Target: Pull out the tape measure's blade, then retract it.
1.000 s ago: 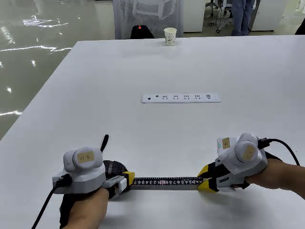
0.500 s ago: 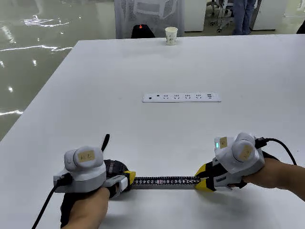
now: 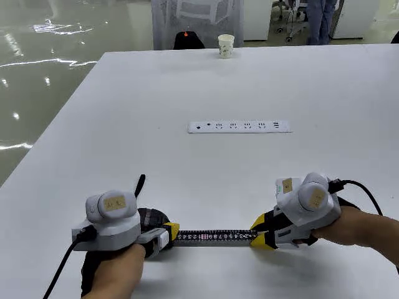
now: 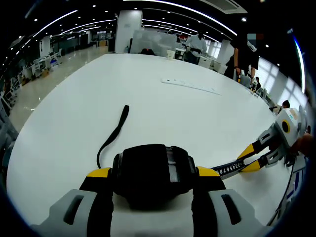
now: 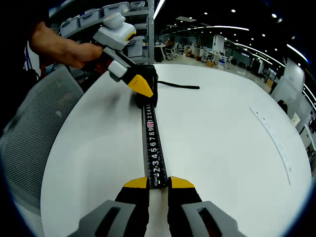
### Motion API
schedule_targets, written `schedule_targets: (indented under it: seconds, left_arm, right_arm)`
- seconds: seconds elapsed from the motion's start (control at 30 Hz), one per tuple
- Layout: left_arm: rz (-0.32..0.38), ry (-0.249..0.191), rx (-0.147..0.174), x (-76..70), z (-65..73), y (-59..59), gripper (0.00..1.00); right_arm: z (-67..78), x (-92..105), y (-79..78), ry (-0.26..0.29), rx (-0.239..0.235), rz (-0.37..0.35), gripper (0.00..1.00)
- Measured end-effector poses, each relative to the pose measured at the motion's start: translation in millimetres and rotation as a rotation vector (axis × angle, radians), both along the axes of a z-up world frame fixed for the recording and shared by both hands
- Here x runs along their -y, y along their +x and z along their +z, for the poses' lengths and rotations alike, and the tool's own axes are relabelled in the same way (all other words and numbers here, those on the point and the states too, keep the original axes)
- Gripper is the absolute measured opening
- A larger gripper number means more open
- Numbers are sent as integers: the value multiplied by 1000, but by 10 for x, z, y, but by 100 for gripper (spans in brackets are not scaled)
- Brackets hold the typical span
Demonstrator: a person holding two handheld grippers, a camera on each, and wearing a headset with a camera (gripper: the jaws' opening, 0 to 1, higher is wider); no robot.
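A black tape measure case (image 4: 153,170) sits between the yellow-tipped jaws of my left gripper (image 4: 153,173), which is shut on it; its black wrist strap (image 4: 112,136) trails across the table. In the head view the case (image 3: 151,221) lies at the lower left by the left gripper (image 3: 163,235). The dark numbered blade (image 3: 213,236) runs from the case to my right gripper (image 3: 255,232). Seen from the right gripper, the blade (image 5: 152,148) stretches away to the case (image 5: 147,86), and my right gripper (image 5: 158,182) is shut on the blade's end.
A white power strip (image 3: 239,126) lies mid-table. A paper cup (image 3: 225,45) stands at the far edge, with a mesh chair (image 3: 194,18) behind it. The white table (image 3: 187,87) is bare elsewhere. People stand at the far right (image 3: 315,15).
The right gripper has moved left toward the case with the blade's end, so the exposed blade is shorter. The left gripper and case have stayed put.
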State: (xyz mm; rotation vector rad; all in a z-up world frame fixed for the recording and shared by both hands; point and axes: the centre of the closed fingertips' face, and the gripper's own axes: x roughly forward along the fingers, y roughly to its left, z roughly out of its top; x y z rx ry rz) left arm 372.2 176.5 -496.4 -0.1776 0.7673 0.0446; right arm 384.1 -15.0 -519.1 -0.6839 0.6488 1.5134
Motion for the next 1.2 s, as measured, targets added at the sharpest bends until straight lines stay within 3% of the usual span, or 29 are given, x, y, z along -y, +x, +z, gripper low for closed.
schedule_targets:
  seconds: [1.2]
  left_arm:
    - [5, -11, -3, -8, 4, 2, 59]
  right_arm:
    - [11, -442, -59, 30, -8, 29, 10]
